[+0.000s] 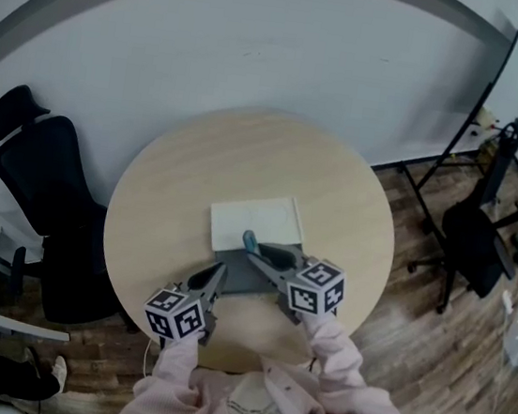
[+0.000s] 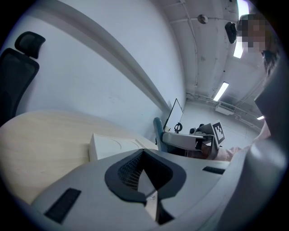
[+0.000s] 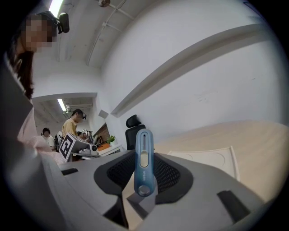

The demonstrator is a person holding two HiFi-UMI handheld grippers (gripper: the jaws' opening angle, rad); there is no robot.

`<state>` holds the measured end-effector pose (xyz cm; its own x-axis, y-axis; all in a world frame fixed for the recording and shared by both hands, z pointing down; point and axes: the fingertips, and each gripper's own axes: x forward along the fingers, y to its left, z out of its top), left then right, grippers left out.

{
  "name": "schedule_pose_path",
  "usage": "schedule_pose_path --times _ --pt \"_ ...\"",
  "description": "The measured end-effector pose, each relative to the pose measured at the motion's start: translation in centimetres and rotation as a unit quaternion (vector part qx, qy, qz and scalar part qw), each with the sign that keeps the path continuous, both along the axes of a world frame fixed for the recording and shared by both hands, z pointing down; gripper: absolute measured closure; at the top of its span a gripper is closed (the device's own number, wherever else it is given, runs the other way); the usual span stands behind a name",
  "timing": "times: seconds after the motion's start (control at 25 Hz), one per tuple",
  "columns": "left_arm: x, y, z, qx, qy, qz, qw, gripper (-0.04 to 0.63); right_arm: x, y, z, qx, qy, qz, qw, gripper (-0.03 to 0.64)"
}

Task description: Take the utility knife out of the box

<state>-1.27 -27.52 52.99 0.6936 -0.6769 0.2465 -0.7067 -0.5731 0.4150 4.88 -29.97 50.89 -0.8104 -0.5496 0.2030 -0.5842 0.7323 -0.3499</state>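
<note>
Head view: round wooden counter (image 1: pixel 165 198) with a flat white box (image 1: pixel 257 220) lying on it. The right gripper (image 1: pixel 258 251) has the blue utility knife (image 1: pixel 250 241) pinched at the box's near edge. The left gripper (image 1: pixel 217 272) sits just beside it, closer to the person. There's a black office chair (image 1: pixel 39 191) off to the left.

Left gripper view: the left gripper (image 2: pixel 144 158) has its jaws pretty much together with nothing between them. The box (image 2: pixel 113 146) is on the counter (image 2: pixel 40 135) ahead, and the knife (image 2: pixel 158 131) pokes up past it.

Right gripper view: the right gripper (image 3: pixel 144 155) is clamped on the knife (image 3: pixel 142 176), which stands upright and is out of the box (image 3: pixel 207 158). The box lies on the counter (image 3: pixel 253 135) to the right.
</note>
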Motion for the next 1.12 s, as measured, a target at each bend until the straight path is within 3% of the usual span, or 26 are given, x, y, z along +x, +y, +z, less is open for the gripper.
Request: schedule_pose_path --times 0.76,1.12 --pt "0.0 0.2 -1.8 0.044 -0.019 0.015 0.9987 0.591 0.6 0.8 -3.1 0.053 -0.046 0.012 0.997 0.477" --pt "-0.1 1.0 -3.5 0.082 -0.022 0.024 0.9962 0.591 1.1 2.0 -4.1 0.066 -0.06 0.02 0.996 0.477"
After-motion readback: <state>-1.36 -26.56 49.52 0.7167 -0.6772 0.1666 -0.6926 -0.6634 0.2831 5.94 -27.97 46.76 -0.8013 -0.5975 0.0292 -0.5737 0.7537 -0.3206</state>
